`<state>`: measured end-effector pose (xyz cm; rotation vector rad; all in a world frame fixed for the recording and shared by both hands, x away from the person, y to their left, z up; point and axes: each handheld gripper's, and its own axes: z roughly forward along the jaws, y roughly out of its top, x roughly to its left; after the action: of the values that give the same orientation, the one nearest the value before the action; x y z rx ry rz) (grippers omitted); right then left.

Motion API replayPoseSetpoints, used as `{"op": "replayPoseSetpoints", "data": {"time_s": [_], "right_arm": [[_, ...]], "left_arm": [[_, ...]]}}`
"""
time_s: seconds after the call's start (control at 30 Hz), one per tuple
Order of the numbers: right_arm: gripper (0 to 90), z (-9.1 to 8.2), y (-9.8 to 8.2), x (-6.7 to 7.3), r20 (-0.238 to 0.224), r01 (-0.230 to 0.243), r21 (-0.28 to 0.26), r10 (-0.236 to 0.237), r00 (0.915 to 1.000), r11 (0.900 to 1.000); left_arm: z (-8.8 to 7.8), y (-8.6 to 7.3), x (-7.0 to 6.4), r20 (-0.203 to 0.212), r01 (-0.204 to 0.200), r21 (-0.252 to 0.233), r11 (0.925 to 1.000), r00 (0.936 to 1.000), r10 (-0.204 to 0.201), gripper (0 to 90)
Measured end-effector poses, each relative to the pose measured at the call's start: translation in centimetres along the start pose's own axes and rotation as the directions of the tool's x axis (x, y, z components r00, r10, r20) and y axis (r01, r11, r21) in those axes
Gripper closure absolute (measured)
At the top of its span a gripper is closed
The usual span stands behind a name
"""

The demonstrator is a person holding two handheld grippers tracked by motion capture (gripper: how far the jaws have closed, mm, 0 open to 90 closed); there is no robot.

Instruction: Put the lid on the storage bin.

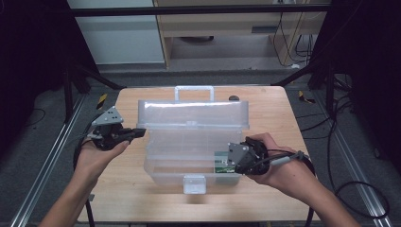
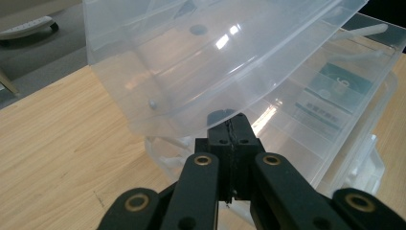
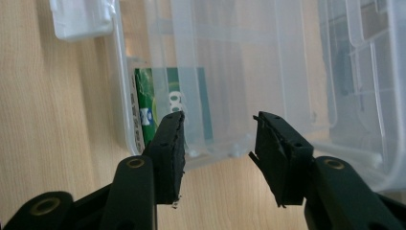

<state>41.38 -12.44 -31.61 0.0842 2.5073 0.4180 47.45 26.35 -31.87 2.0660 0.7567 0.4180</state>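
A clear plastic case (image 1: 179, 176) stands on the wooden table (image 1: 265, 198) with its lid (image 1: 189, 114) raised. My left gripper (image 1: 140, 133) is shut, its tips resting against the lid's left end; in the left gripper view the lid (image 2: 191, 72) hangs over the closed tips (image 2: 231, 125). A green printed pack (image 1: 226, 169) lies inside the case at its right front corner. My right gripper (image 1: 223, 162) is open just over that corner. In the right gripper view the gripper (image 3: 218, 139) has the case's end wall (image 3: 230, 72) beyond it, nothing between the pads, and the pack (image 3: 146, 112) by the left jaw.
The case has a front latch (image 1: 194, 183) and a carrying handle (image 1: 194, 90) at the back. A small dark object (image 1: 233, 98) lies on the table behind the lid. Bare table lies left, right and in front of the case; metal rails run along both sides.
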Motion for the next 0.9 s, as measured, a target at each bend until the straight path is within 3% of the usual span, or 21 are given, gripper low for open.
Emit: {"op": "replayPoseSetpoints", "data": {"time_s": [0.37,0.5,0.9], "right_arm": [[49.0,-0.3,-2.8,-0.3,0.033,-0.056,0.030,0.055,0.9980,0.998],[47.8,0.2,-4.3,-0.5,0.056,-0.098,0.053,0.095,0.9939,0.994],[45.2,1.4,-5.9,-0.3,0.068,-0.144,0.072,0.139,0.9879,0.987]], "left_arm": [[0.2,-1.2,-0.5,0.010,0.002,0.006,1.0000,1.0000,-0.002,90.0],[0.3,-1.7,-0.8,0.010,-0.003,0.012,0.9999,0.9999,0.003,90.0],[0.3,-3.1,-1.5,-0.003,-0.009,0.025,0.9997,1.0000,0.009,90.0]]}}
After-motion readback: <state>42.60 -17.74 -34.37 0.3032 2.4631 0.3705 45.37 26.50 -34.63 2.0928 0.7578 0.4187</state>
